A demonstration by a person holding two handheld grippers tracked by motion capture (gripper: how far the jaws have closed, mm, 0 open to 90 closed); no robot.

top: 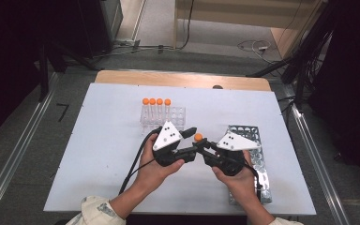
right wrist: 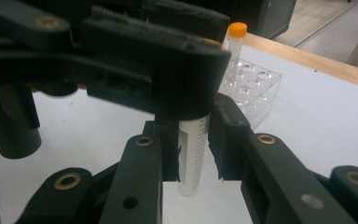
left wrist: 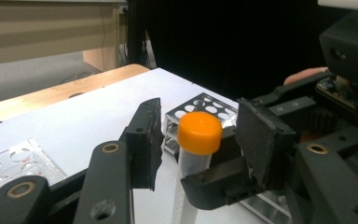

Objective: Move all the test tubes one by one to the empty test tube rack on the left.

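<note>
Orange-capped tube [top: 198,138] held upright above the table [top: 98,159], near its middle, between the clear rack [top: 176,117] on the far side and the metal rack [top: 255,140] to the right. The right tool [right wrist: 193,154] is clamped on the tube's graduated body. The left tool [left wrist: 200,135] flanks the orange cap, its pads [left wrist: 144,140] standing clear of the cap on both sides, not pressing on it. Four more capped tubes [top: 156,104] stand in the clear rack's far row.
</note>
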